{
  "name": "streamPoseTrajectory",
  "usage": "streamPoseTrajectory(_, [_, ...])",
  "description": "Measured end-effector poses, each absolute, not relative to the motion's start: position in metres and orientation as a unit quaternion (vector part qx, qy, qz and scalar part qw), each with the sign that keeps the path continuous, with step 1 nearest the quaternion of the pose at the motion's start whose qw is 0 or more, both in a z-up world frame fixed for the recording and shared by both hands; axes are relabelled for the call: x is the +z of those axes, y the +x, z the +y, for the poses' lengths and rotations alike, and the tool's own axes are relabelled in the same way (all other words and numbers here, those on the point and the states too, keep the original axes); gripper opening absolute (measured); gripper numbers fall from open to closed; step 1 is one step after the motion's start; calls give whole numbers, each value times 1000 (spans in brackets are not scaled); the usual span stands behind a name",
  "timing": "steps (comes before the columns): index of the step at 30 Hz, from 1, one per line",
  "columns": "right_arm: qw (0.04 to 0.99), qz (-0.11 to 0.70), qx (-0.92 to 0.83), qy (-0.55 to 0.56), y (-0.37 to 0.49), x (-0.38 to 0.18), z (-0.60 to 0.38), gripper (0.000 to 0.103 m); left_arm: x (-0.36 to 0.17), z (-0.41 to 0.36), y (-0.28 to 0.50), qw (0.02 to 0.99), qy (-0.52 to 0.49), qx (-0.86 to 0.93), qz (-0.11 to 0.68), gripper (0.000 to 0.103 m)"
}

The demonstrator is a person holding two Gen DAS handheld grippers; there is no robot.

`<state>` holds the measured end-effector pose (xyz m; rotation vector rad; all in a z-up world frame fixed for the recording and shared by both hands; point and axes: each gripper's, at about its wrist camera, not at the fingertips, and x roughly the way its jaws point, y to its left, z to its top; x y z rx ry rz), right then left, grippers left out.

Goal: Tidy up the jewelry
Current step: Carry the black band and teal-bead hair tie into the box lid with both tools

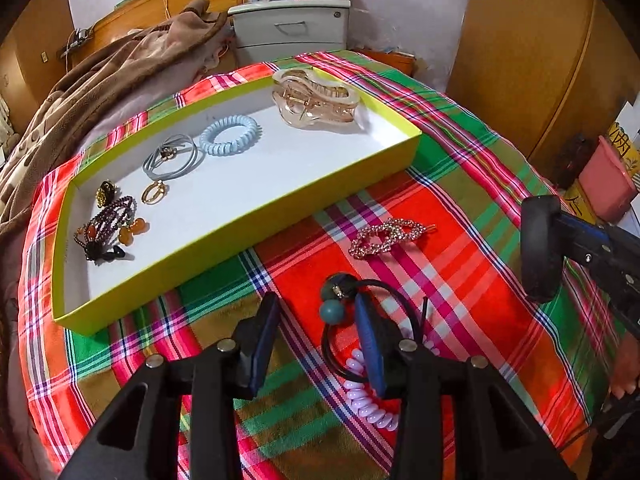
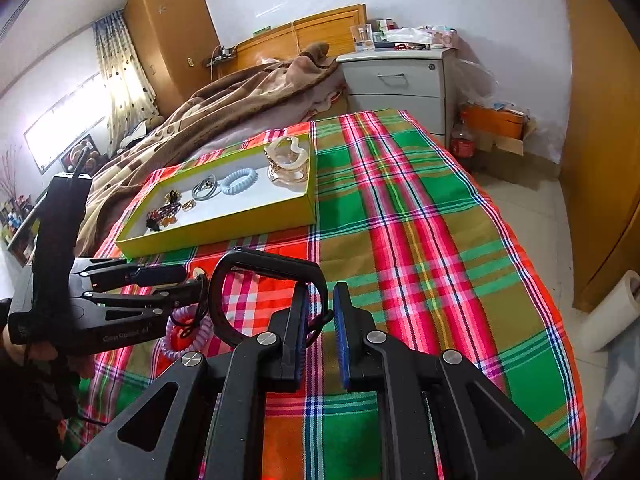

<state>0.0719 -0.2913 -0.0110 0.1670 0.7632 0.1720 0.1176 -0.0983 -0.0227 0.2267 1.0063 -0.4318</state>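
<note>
A yellow-green tray (image 1: 256, 216) on the plaid cloth holds a clear claw clip (image 1: 316, 100), a blue spiral tie (image 1: 230, 134), a grey tie (image 1: 172, 158), a gold ring (image 1: 154, 192) and beaded bracelets (image 1: 108, 224). My left gripper (image 1: 317, 304) is open, low over the cloth. A black hair tie with teal beads (image 1: 331, 308) lies against its right finger, and a lilac spiral tie (image 1: 368, 396) is partly beneath it. A rhinestone clip (image 1: 390, 236) lies beyond. My right gripper (image 2: 320, 312) is shut on a black headband (image 2: 224, 300), right of the left gripper (image 2: 176, 280).
A brown blanket (image 2: 224, 104) is heaped behind the tray (image 2: 224, 236). A grey nightstand (image 2: 396, 88) stands at the bed's far corner. A wooden wardrobe (image 1: 520, 40) and a pink bin (image 1: 604, 184) are to the right. The cloth right of the tray is open plaid (image 2: 420, 220).
</note>
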Motion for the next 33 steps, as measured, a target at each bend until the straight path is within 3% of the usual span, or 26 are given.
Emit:
streamPoseTrajectory(6, [921,372,84,81,71,-12,-291,13,-21,-96,120,853,106,-200,471,15])
streamPoseTrajectory(33, [931,349,94,61,99,22,-263,13,31,-39,128,892,22,-175,417,15])
